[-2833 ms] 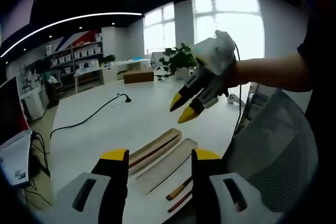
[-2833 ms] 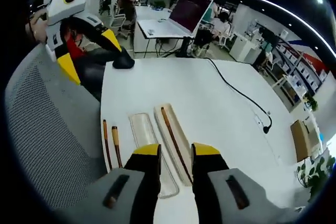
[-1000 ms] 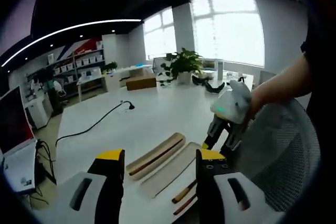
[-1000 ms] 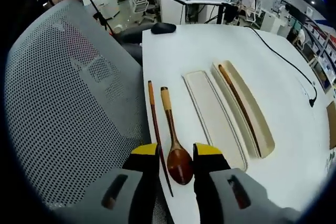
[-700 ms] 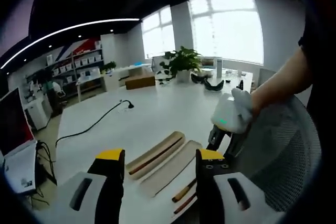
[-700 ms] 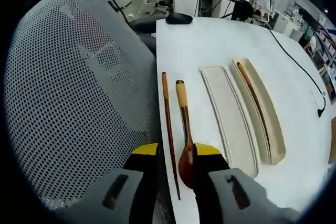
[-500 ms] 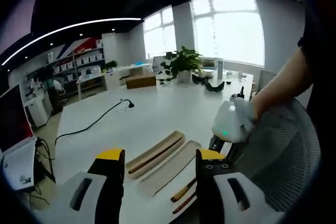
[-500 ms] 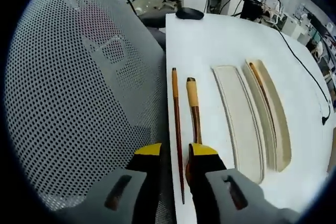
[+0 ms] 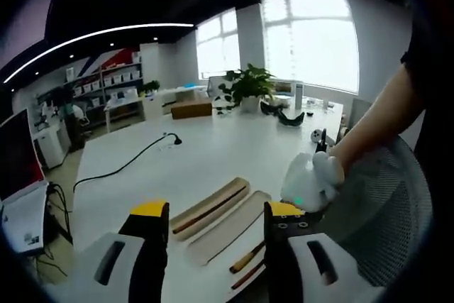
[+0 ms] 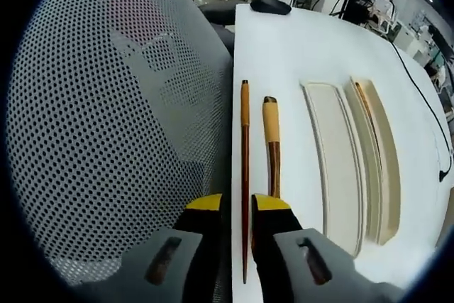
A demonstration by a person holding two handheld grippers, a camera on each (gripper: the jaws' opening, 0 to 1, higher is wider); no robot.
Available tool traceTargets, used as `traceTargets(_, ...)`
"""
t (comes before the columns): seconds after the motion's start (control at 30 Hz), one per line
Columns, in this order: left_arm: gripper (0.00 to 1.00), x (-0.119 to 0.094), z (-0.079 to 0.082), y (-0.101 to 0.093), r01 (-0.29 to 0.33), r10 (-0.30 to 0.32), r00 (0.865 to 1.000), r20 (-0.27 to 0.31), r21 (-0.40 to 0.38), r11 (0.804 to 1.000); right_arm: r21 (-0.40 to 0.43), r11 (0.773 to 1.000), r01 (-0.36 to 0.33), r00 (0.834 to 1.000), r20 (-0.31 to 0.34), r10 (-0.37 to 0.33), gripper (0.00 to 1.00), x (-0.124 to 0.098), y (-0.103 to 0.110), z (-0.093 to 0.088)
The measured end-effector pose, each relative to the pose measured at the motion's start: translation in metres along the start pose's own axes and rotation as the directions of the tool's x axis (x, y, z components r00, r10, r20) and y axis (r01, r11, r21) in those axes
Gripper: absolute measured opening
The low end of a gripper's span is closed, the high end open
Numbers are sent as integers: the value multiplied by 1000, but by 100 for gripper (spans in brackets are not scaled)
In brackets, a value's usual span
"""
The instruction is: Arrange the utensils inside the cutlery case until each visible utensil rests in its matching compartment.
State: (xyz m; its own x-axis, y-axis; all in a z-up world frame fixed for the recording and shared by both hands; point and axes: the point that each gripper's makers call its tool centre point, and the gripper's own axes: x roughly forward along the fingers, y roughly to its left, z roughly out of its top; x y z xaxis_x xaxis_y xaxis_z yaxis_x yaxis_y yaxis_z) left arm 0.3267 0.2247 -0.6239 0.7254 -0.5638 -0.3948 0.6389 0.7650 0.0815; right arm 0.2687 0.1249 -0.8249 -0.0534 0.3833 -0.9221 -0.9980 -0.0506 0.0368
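Left gripper view: I'm looking low along surface (image 9: 213, 154) toward windows, from further back. Right gripper view: I'm looking steeply down, close, along surface edge beside mesh chair back (image 10: 106, 118). Both sharing cutlery case (image 9: 216, 211) halves.

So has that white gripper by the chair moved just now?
Yes. The right gripper came down from above the table to its near edge beside the case tray.

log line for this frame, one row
right hand-held gripper: jaws nearly shut around chopstick | spoon: beside it, on table | case: one chopstick inside | left hand-held gripper: open, idle
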Motion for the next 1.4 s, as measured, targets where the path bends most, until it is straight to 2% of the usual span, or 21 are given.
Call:
traceTargets(0.33,55,0,-2,-1,4,-3,1000,-10,11,1000,-1,1000,18,999,-28,-18,11,8,-8,1)
traceTargets(0.43,49,-3,2,3,-17,17,1000,9,17,1000,4,1000,25,999,-27,-25,10,7,-10,2)
traceTargets(0.83,50,-2,-1,3,-11,11,1000,0,7,1000,-33,999,34,997,-62,-36,9,9,-12,2)
traceTargets(1.07,50,-3,-2,4,-20,20,1000,-7,28,999,-47,998,45,994,-95,-49,9,10,-11,5)
traceTargets(1.23,50,-6,-1,10,-37,37,999,9,10,999,-21,998,53,992,-113,-55,8,12,-13,7)
traceTargets(1.4,50,-4,-1,10,-27,27,1000,1,21,999,-4,998,63,992,-106,-63,6,13,-15,11)
